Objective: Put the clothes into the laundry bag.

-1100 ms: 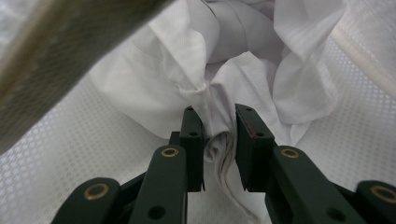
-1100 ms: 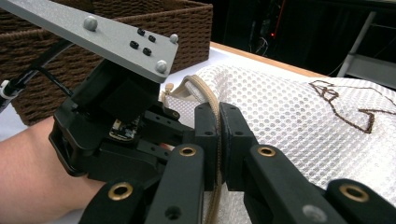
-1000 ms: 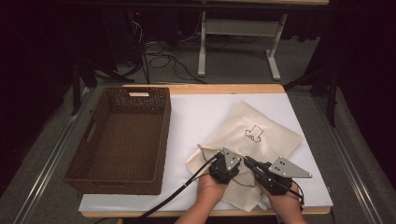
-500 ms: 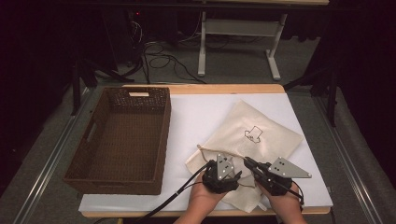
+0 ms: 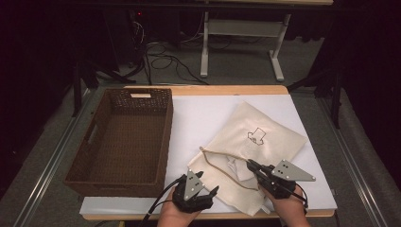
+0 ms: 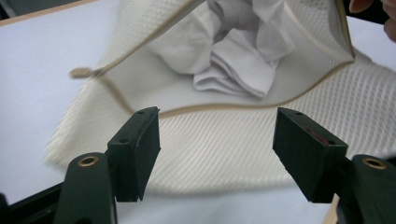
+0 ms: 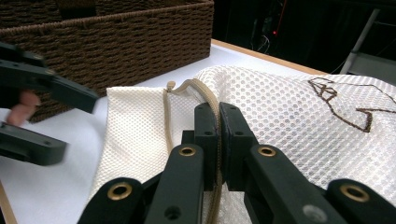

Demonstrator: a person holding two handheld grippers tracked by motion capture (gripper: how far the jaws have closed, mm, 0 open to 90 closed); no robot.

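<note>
Mesh laundry bag (image 5: 255, 151), cream with a tan zipper edge and a small brown line drawing on it, lies on the white table (image 5: 203, 118) toward the near right, its mouth facing the near edge. Its opening is lifted, and crumpled white cloth (image 6: 238, 56) shows inside the bag in the left gripper view. Right gripper (image 5: 251, 166) sits at the near right with its fingers (image 7: 205, 135) pressed together on the tan zipper edge (image 7: 205, 100) of the bag, holding the upper lip raised. Left gripper (image 5: 208, 188) is at the near edge of the table, just left of the bag's near corner, its fingers (image 6: 140, 149) spread wide with nothing between them, pointing at the bag's mouth and apart from the fabric. A dark brown woven basket (image 5: 106, 142) stands on the left part of the table, well apart from the bag
</note>
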